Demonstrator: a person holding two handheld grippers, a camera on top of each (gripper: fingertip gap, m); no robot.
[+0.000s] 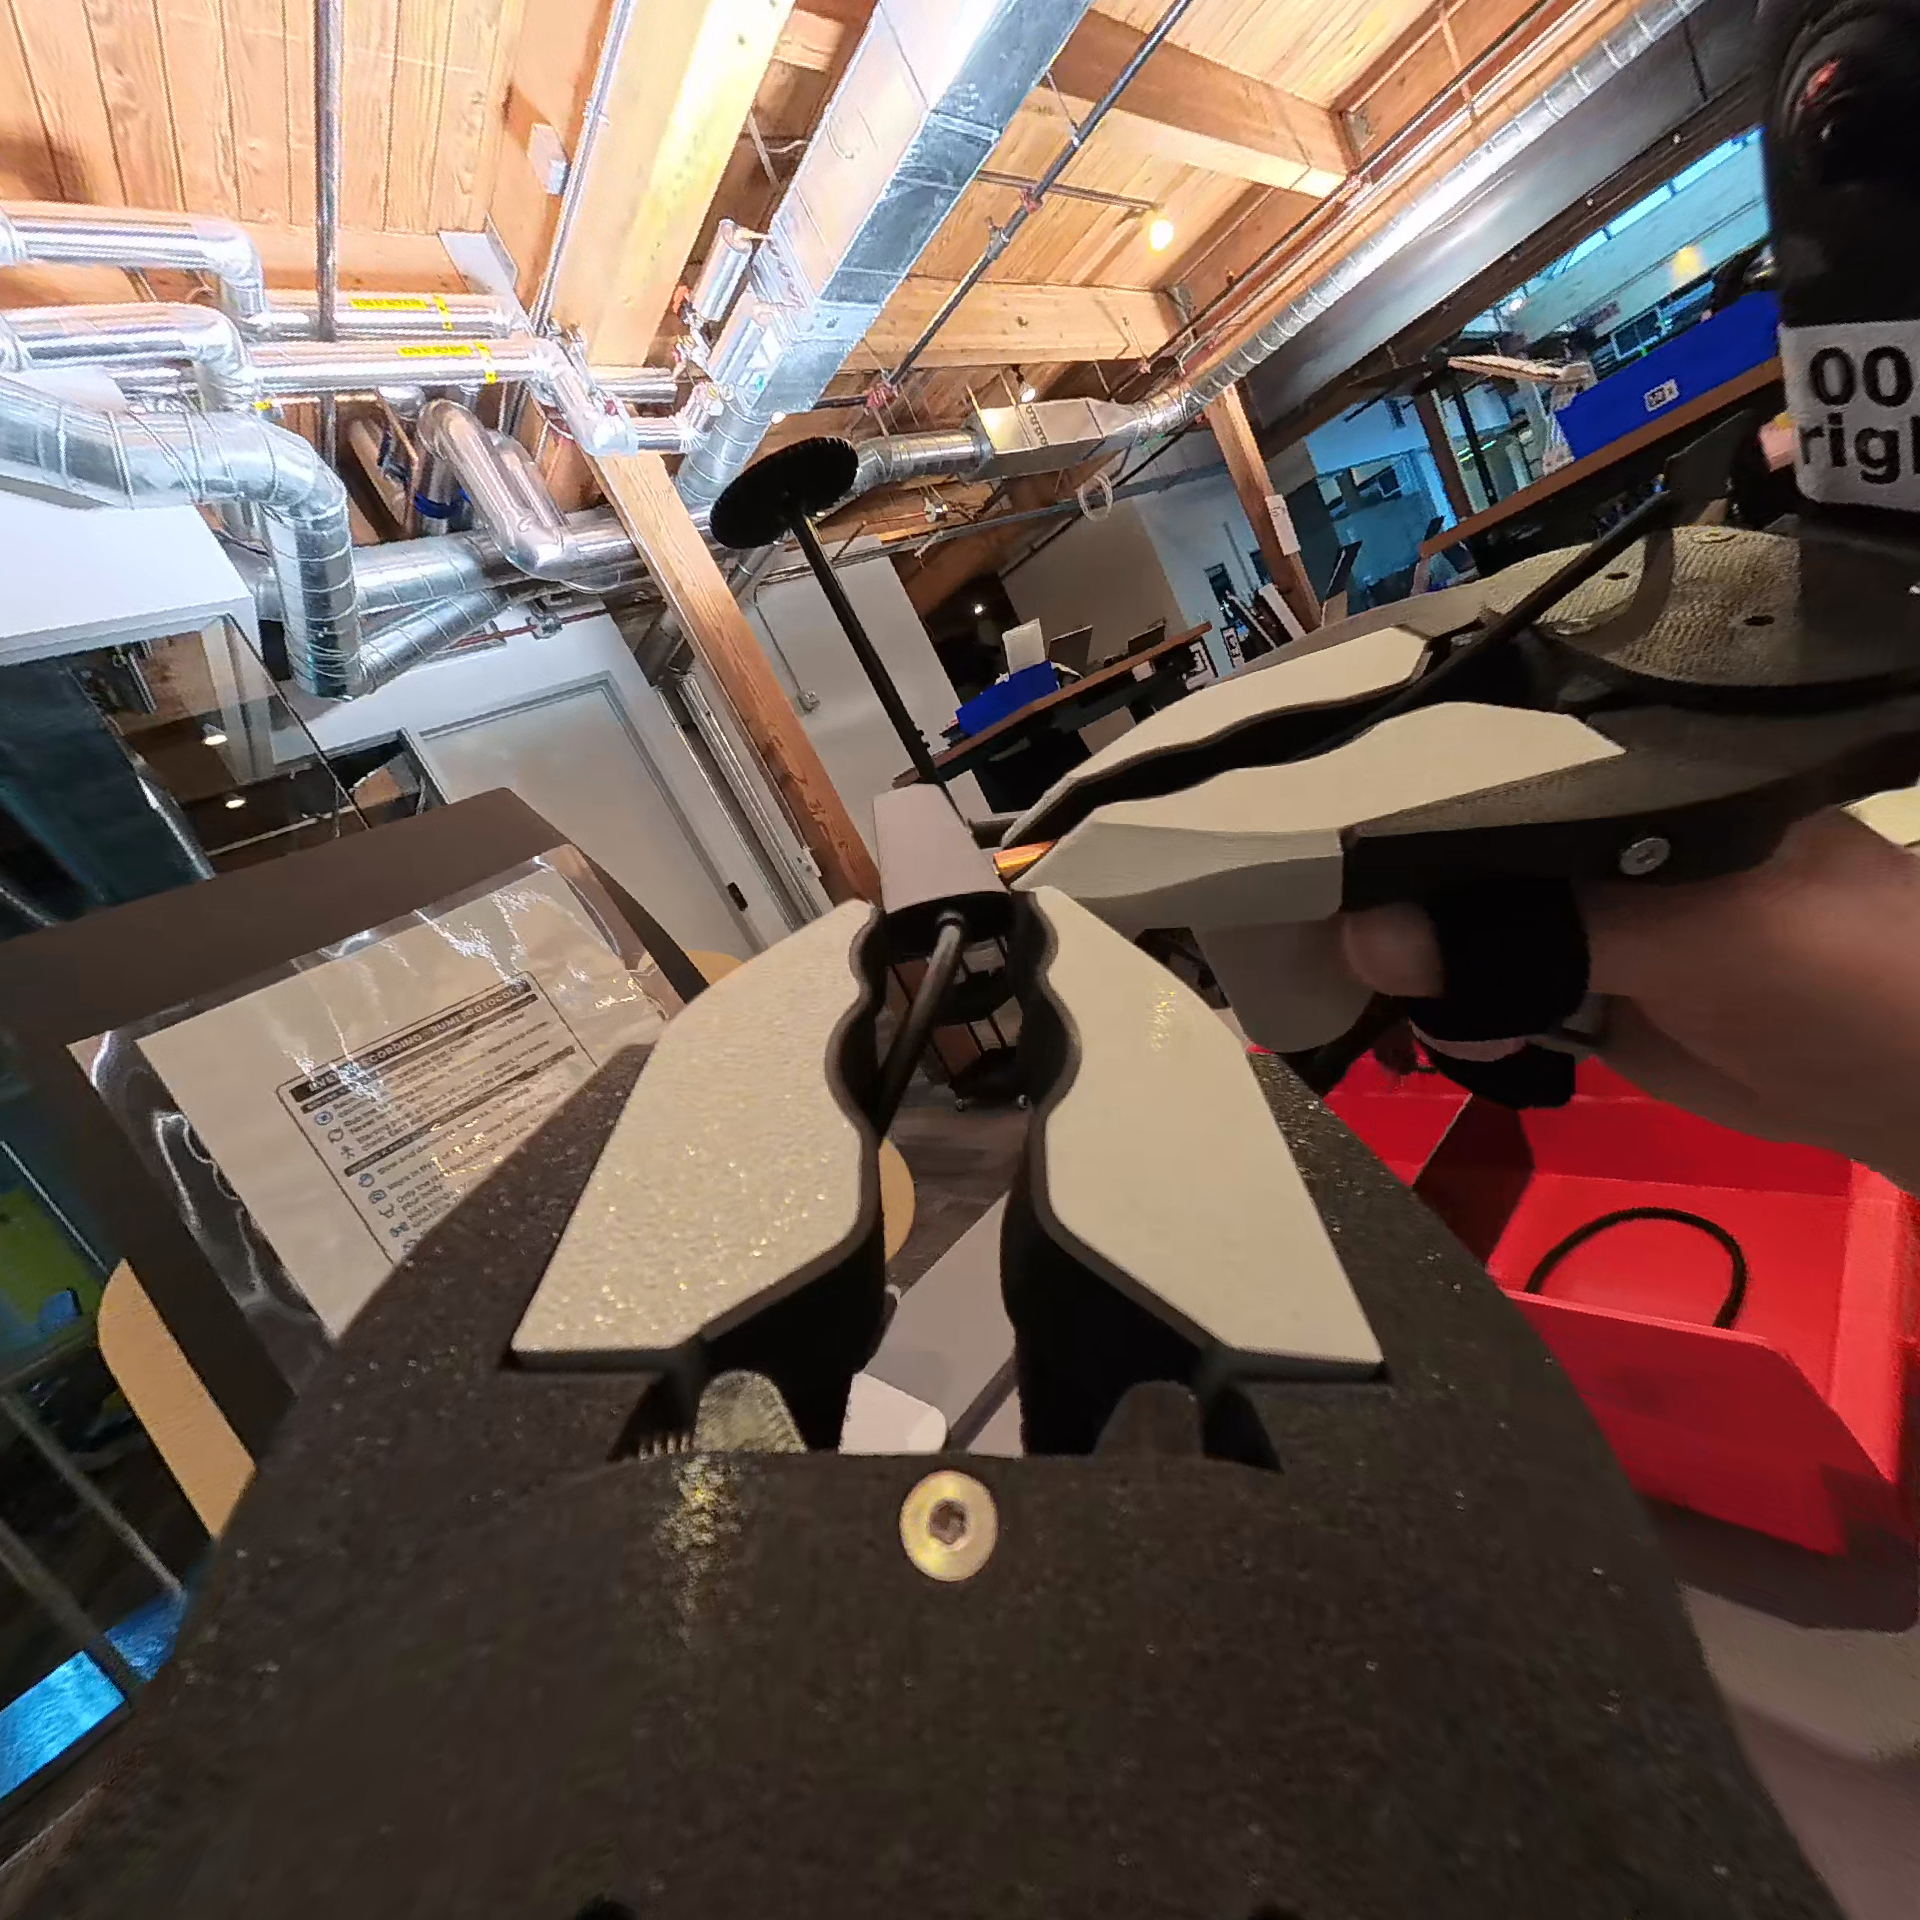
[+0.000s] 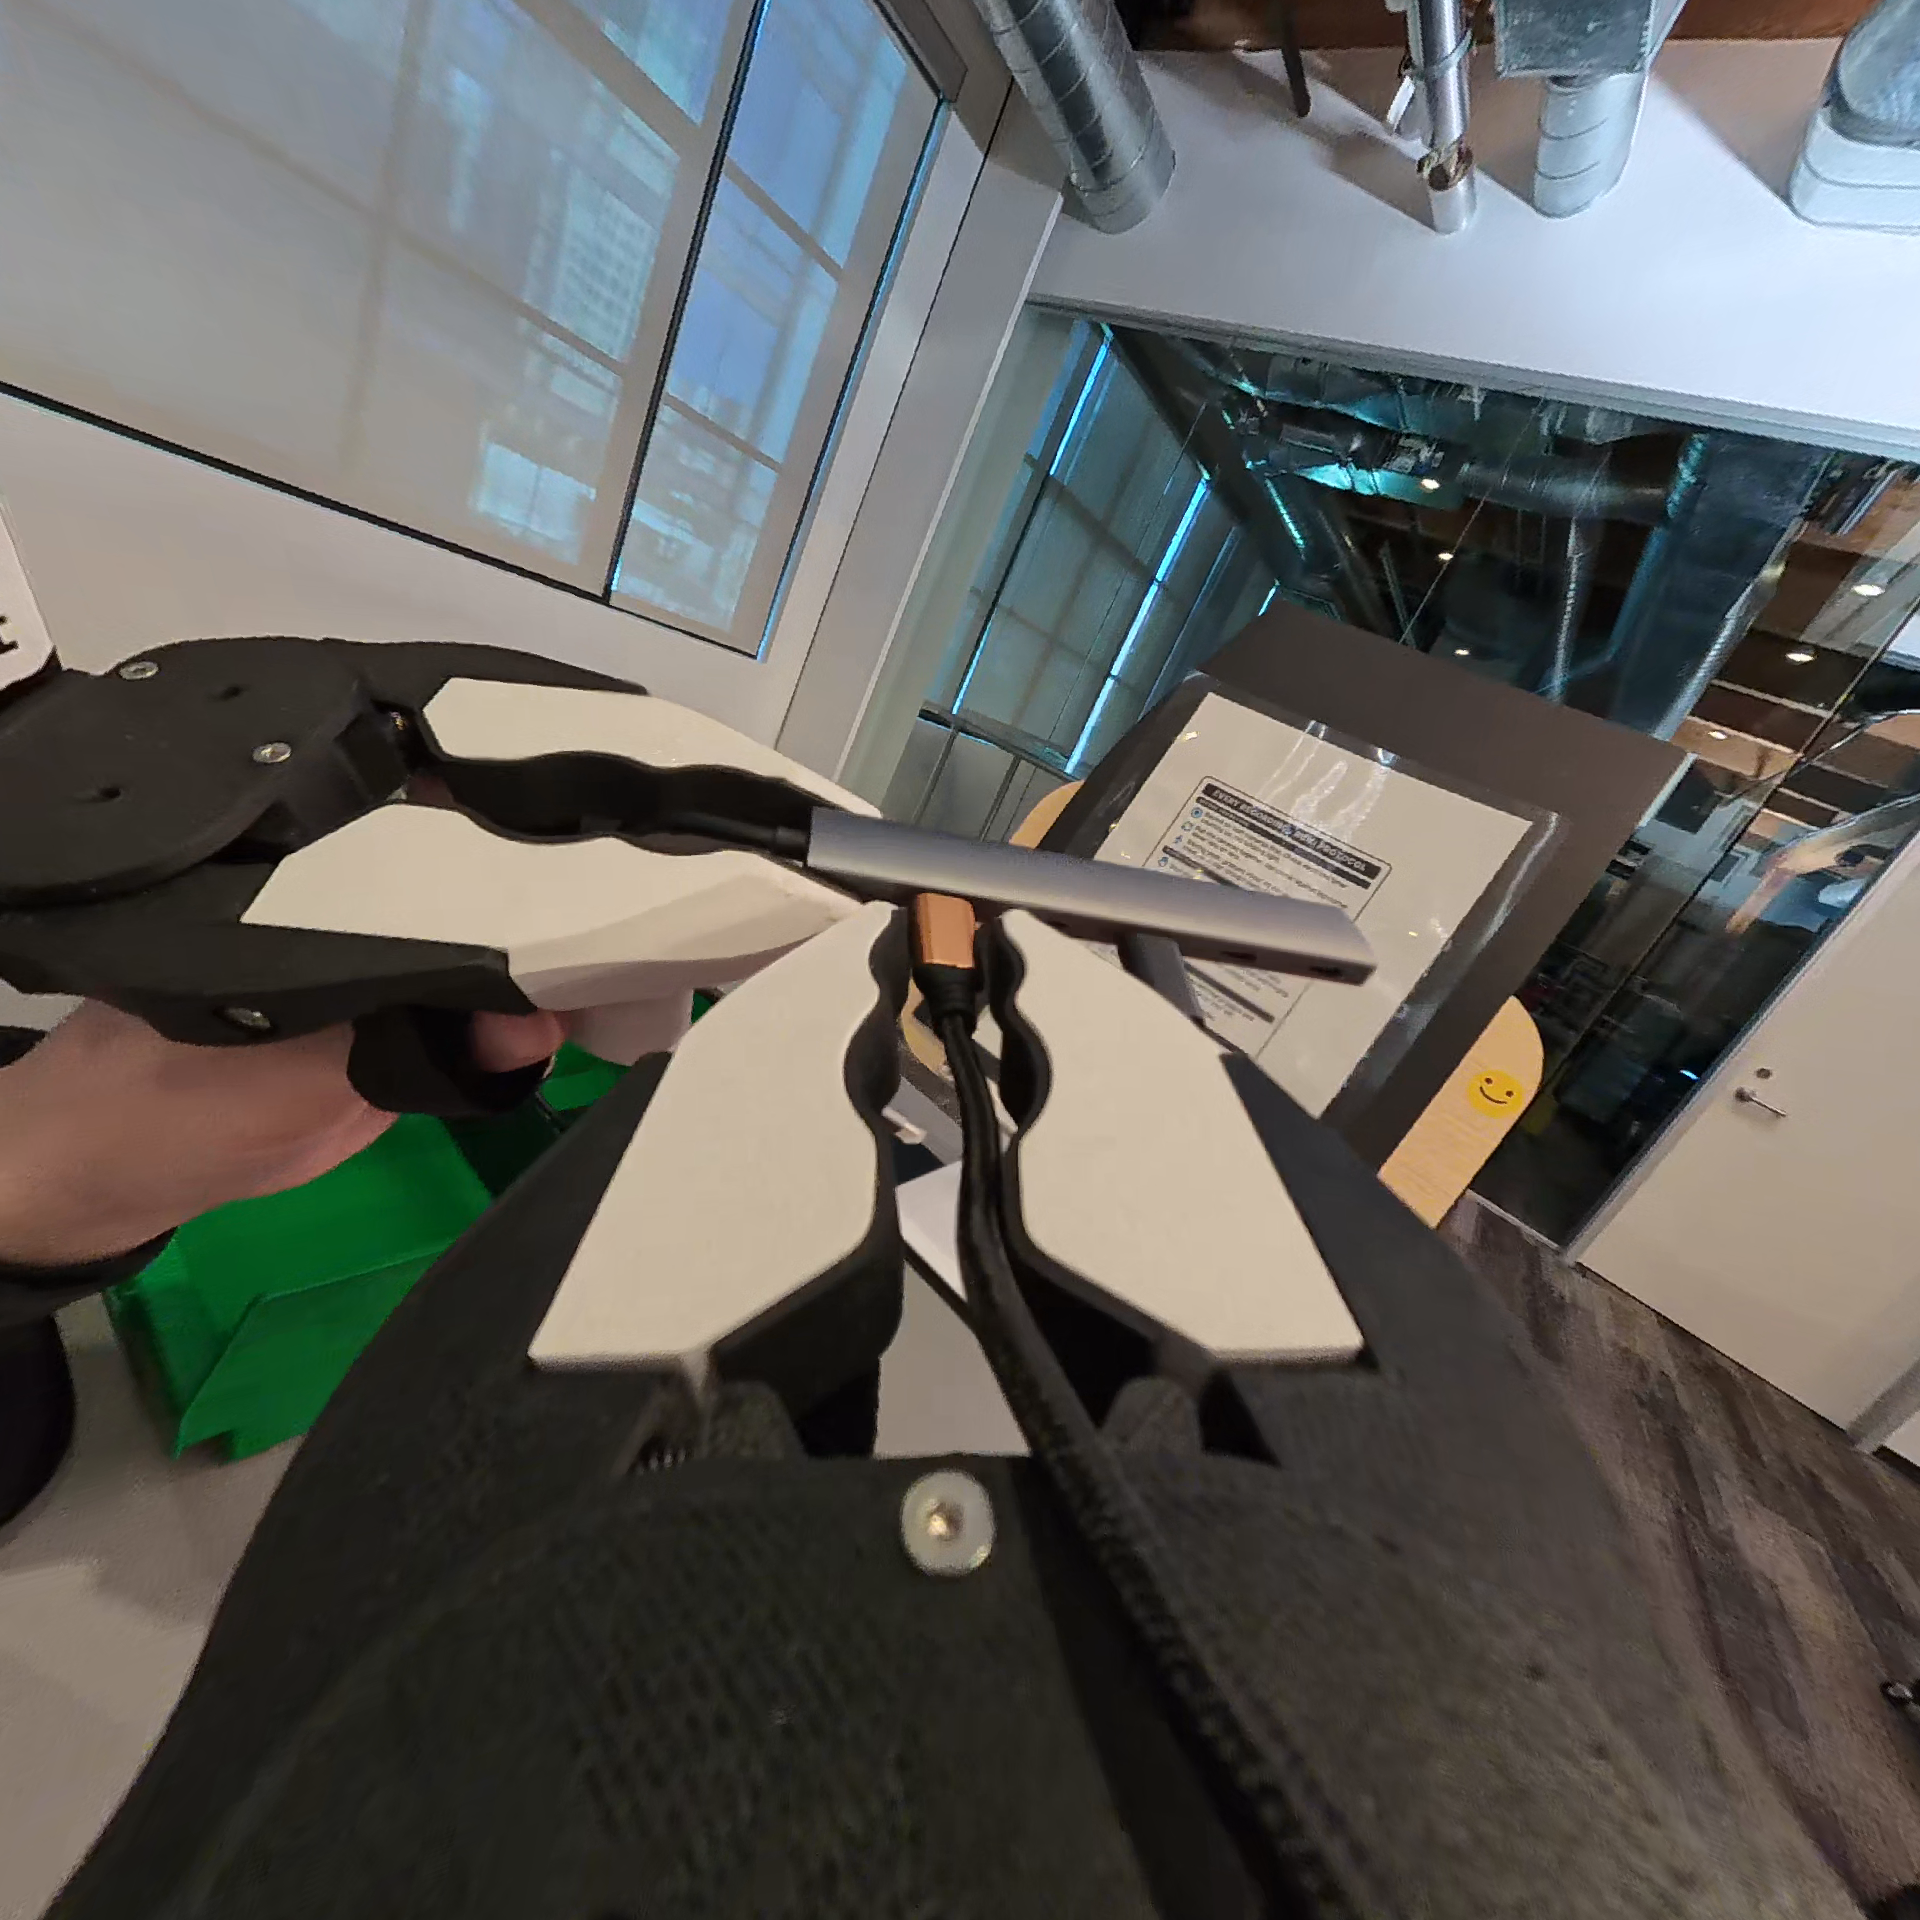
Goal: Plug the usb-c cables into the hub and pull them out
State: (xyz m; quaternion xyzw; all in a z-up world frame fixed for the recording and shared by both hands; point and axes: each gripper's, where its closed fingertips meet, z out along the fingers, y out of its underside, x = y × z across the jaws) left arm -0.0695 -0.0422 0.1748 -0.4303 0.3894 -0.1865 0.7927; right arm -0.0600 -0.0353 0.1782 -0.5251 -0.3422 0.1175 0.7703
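Observation:
My left gripper [image 1: 945, 914] is shut on one end of the grey usb-c hub [image 1: 935, 847] and holds it in the air; the hub's own black cord [image 1: 920, 1023] runs back between the fingers. In the right wrist view the hub [image 2: 1091, 899] shows as a long bar, with the left gripper [image 2: 862, 852] coming in from the left. My right gripper [image 2: 943, 920] is shut on a copper-coloured usb-c plug [image 2: 940, 935] with a black braided cable [image 2: 997, 1247]. The plug's front meets the hub's side edge and its metal tip is hidden. The right gripper [image 1: 1023, 852] also shows in the left wrist view.
A red bin [image 1: 1714, 1382] holding a loop of black cable stands at the right in the left wrist view. A green bin [image 2: 312, 1299] stands at the left in the right wrist view. A black stand with a laminated sheet [image 2: 1299, 862] is behind the hub. My left and right fingertips are right by each other.

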